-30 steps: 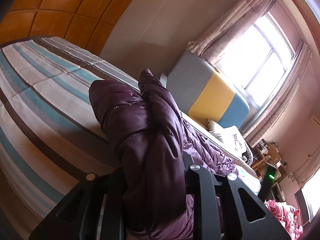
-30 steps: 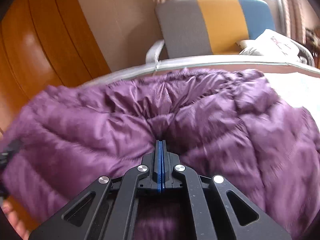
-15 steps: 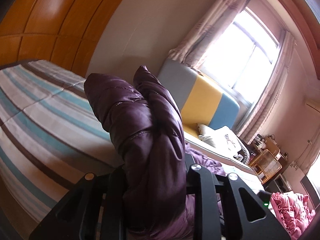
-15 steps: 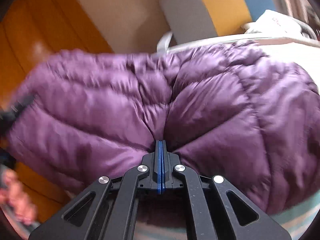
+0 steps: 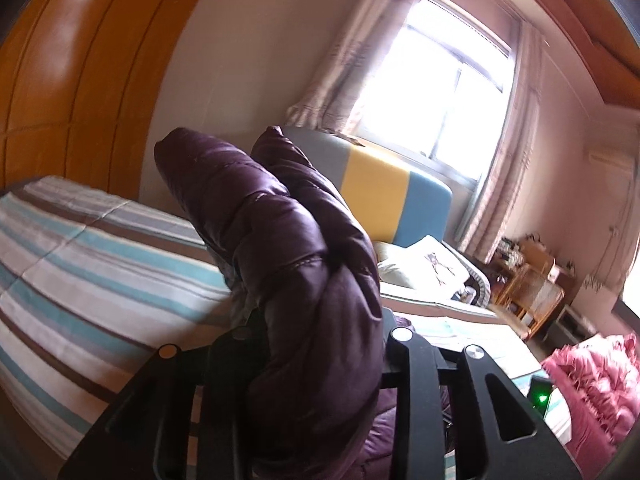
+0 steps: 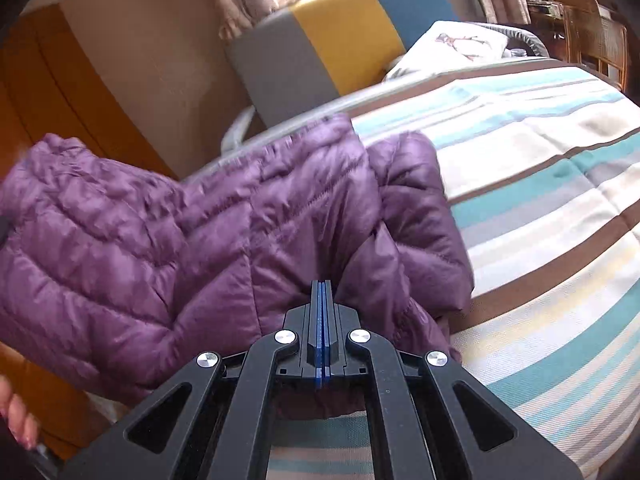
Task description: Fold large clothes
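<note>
Right wrist view is filled mostly by the bed point(image 6: 560, 208), its cover striped in white, teal, grey and brown, running from the lower edge up to a headboard point(image 6: 328, 32) panelled in grey, yellow and blue. A purple quilted puffer jacket point(image 6: 168, 248) lies bunched over the left part of the bed, its far edge near the mattress rim, one thick fold raised toward the left. Behind it stand an orange wooden wardrobe point(image 6: 48, 92) and a beige wall. A white pillow point(image 6: 452, 46) rests by the headboard. The right gripper point(image 6: 322, 292) has its blue-edged fingers pressed flat together, pinching a fold of the jacket fabric at the tips. At the lower left edge, fingertips of a hand point(image 6: 18, 412) show.

From the left wrist, the same jacket point(image 5: 304, 280) rises as a fat, dark purple roll between the fingers of the left gripper point(image 5: 320, 344), which are spreading apart while the padding fills the gap and bulges past both sides. Beyond it are the curtained window point(image 5: 448, 76), a wicker shelf point(image 5: 532, 288) and a pink garment point(image 5: 592, 384) at the lower right
</note>
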{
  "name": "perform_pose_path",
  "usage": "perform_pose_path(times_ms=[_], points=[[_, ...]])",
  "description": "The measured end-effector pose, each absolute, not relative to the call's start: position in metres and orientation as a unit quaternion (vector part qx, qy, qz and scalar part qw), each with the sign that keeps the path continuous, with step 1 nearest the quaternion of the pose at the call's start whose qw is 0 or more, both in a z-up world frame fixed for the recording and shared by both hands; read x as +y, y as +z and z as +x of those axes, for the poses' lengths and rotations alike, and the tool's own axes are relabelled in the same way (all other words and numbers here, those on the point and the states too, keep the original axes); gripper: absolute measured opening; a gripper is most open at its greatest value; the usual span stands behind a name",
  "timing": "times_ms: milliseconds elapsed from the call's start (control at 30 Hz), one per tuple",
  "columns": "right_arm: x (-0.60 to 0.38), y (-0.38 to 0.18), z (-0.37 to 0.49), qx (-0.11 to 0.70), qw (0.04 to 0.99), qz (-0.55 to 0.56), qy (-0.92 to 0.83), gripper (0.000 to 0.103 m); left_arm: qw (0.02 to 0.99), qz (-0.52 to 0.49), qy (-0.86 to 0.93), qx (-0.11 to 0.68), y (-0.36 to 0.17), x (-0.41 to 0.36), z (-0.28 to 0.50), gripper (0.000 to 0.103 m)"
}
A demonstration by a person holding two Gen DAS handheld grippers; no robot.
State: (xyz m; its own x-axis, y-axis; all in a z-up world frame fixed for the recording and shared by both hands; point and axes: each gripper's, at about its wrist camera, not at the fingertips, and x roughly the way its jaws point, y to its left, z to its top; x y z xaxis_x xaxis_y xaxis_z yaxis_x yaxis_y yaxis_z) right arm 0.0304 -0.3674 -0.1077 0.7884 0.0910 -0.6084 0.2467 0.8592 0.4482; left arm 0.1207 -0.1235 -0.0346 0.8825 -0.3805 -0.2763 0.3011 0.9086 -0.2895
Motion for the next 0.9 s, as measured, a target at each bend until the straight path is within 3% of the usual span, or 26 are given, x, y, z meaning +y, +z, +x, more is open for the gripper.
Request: perform_pose_path(times_ms=[233,567,833,900], points=[[-0.412,-0.083,0.000,0.244,0.915,0.302,-0.109,0.000,0.960,-0.067,-0.209,0.172,-0.027,-0.186,0.121,0.034],[-0.446,-0.095,-0.001,0.269,0.897,0.304,-0.175,0.000,0.928,-0.029,-0.295,0.226,-0.056,-0.259,0.130,0.035],[-0.453,-0.095,-0.011,0.265,0.895,0.315,-0.170,0.000,0.903,0.057,-0.332,0.268,-0.100,-0.308,0.129,0.035],[-0.455,-0.092,-0.016,0.263,0.895,0.316,-0.171,0.000,0.897,0.071,-0.344,0.269,-0.106,-0.316,0.130,0.041]])
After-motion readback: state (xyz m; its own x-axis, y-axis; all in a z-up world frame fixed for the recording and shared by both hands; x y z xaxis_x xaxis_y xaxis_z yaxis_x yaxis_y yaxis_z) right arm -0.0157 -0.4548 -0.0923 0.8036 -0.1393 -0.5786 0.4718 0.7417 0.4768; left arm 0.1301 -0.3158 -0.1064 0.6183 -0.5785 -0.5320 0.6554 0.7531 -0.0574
